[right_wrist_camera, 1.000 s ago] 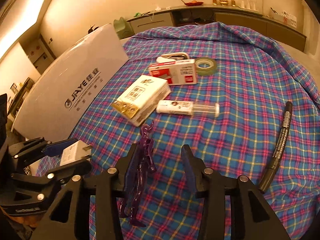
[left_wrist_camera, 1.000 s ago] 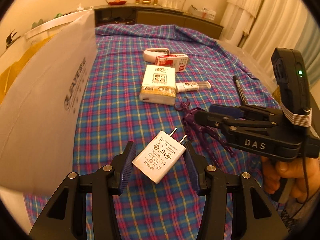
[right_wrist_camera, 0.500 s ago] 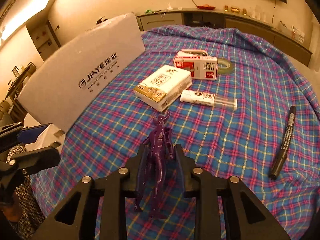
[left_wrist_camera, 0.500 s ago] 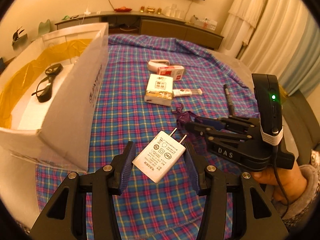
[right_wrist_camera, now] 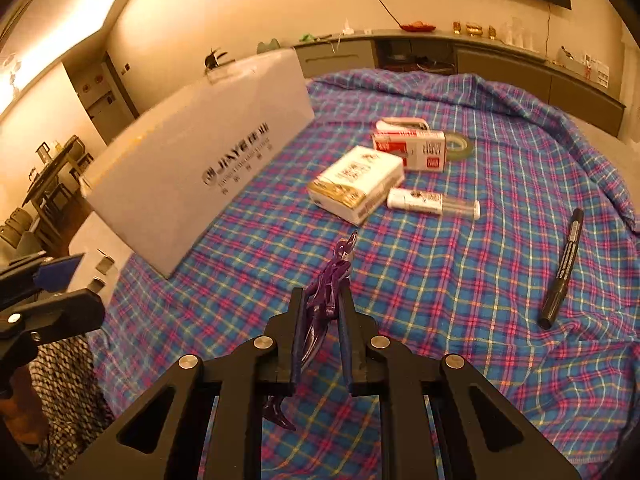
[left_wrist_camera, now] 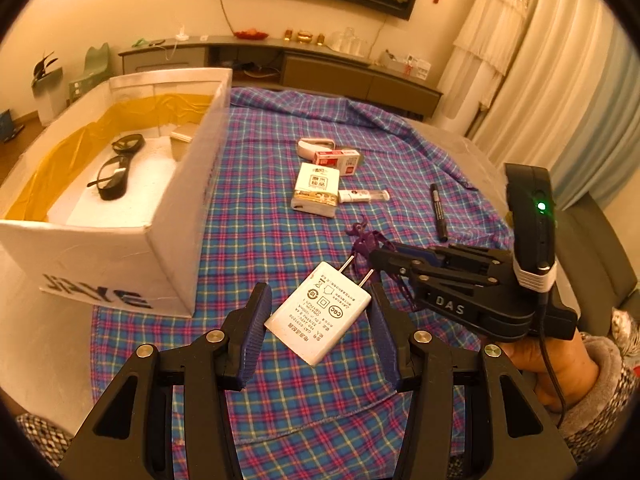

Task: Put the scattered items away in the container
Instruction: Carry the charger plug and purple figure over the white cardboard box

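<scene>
My left gripper (left_wrist_camera: 318,320) is shut on a white plug charger (left_wrist_camera: 318,314) and holds it above the plaid cloth, right of the white box (left_wrist_camera: 168,224). The box holds black glasses (left_wrist_camera: 116,168). My right gripper (right_wrist_camera: 322,312) is shut on a purple figurine (right_wrist_camera: 330,288), lifted off the cloth; it shows in the left wrist view (left_wrist_camera: 384,254) too. The box (right_wrist_camera: 192,168) stands to the left in the right wrist view.
On the plaid cloth (right_wrist_camera: 460,264) lie a gold-and-white packet (right_wrist_camera: 356,184), a red-and-white carton (right_wrist_camera: 410,150), a clear tube (right_wrist_camera: 432,202), a tape roll (right_wrist_camera: 458,144) and a black marker (right_wrist_camera: 562,268). A sideboard runs along the far wall.
My right gripper closed on the purple figurine and lifted it. Both grippers rose and drew back; the box's inside now shows in the left wrist view.
</scene>
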The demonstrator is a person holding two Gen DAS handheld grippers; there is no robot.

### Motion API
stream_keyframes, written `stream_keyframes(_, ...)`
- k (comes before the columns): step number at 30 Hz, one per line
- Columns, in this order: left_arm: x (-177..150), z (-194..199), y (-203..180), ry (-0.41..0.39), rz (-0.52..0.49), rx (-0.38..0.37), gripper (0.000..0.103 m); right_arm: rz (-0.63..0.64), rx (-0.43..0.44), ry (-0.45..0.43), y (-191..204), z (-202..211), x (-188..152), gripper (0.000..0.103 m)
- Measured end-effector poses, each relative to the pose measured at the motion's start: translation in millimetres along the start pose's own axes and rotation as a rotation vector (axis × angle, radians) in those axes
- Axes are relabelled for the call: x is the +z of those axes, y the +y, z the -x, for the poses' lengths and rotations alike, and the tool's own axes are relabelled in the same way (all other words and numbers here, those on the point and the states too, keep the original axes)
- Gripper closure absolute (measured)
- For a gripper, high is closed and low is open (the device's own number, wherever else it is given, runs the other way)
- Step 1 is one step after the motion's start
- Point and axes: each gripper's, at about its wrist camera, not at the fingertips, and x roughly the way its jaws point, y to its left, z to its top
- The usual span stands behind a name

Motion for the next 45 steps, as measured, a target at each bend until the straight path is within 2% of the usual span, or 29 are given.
stream_keyframes(10,-6,23,20,-0.028,0.040,-0.026,0.052,-0.042,0.066,-0.036,23,31,-14,0.086)
stream_keyframes(18,-3,47,46,-0.082,0.095,-0.046,0.052,-0.025,0.119,-0.079,53,60,-10,0.086)
stream_keyframes(29,11,74,82,-0.154,0.148,-0.054,0.052,0.069,0.174,-0.109,106,77,17,0.086)
stream_keyframes(45,56,93,115,-0.213,0.108,-0.021,0.052,0.166,0.220,-0.133,157,72,70,0.086)
